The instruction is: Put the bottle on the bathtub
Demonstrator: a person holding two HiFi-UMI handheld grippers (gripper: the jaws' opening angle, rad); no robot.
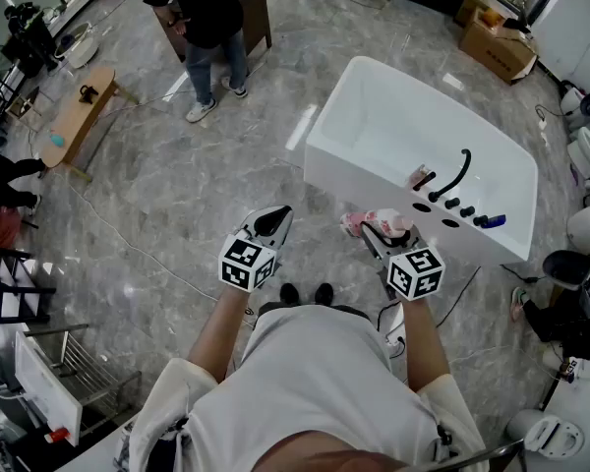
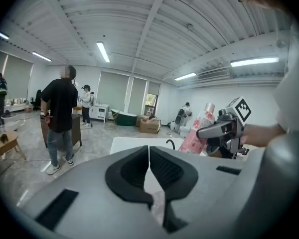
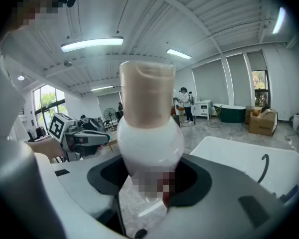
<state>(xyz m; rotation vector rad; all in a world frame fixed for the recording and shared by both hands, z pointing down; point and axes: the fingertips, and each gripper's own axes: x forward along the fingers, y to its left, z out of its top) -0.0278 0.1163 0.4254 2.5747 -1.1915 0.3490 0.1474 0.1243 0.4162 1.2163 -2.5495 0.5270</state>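
My right gripper (image 1: 377, 226) is shut on a pink and white bottle (image 1: 374, 222) with a beige cap, held just short of the white bathtub (image 1: 374, 116). In the right gripper view the bottle (image 3: 148, 133) fills the middle, clamped between the dark pads, cap pointing away. The left gripper view shows the same bottle (image 2: 198, 130) off to the right. My left gripper (image 1: 272, 222) is shut and empty, its pads (image 2: 162, 168) meeting, to the left of the right one. The tub's near rim carries a black faucet (image 1: 452, 177) and knobs.
A blue item (image 1: 496, 221) and a small pink item (image 1: 417, 176) lie on the tub's rim by the faucet. A person (image 1: 208, 28) stands on the marble floor at a cabinet. A wooden bench (image 1: 76, 116) is at the left, cardboard boxes (image 1: 497, 47) beyond the tub.
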